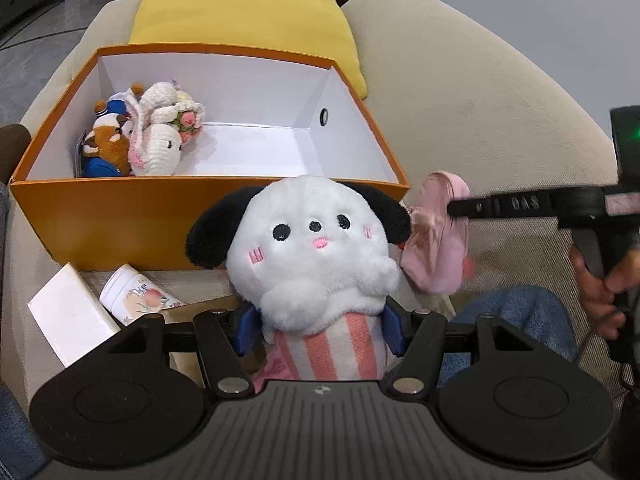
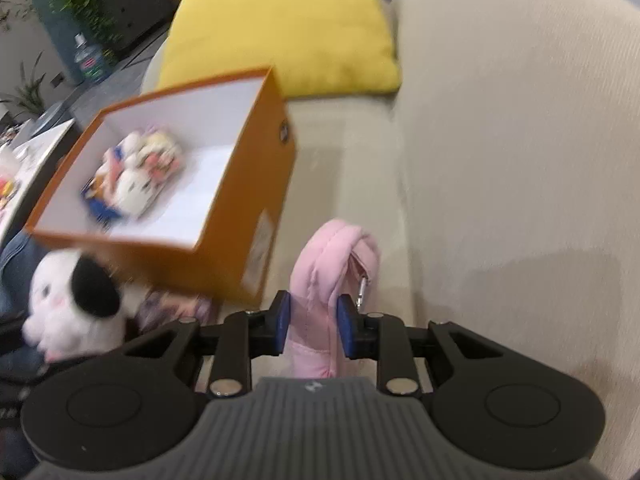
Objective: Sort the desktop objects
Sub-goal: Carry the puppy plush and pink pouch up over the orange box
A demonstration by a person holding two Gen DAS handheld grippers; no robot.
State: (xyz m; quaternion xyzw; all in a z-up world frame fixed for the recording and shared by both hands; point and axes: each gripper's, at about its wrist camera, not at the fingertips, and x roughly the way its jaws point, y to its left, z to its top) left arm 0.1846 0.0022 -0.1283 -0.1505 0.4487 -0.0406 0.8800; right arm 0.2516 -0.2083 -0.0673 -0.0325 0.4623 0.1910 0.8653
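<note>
The left gripper [image 1: 320,330] clasps a white plush dog [image 1: 312,248] before an orange box [image 1: 120,216] holding small toys [image 1: 144,136]. Beside it, the right gripper [image 1: 456,210] pinches a pink pouch [image 1: 436,240].

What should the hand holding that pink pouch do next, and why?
Probably carry the pink pouch over the orange box and drop it in: the right gripper is shut on it, and soft toys already lie inside with room beside them.

In the right wrist view the toys [image 2: 136,176] inside the orange box [image 2: 256,216] smear into blur; the white plush dog [image 2: 68,304] is blurred too, its lower body hidden behind the gripper frame
</note>
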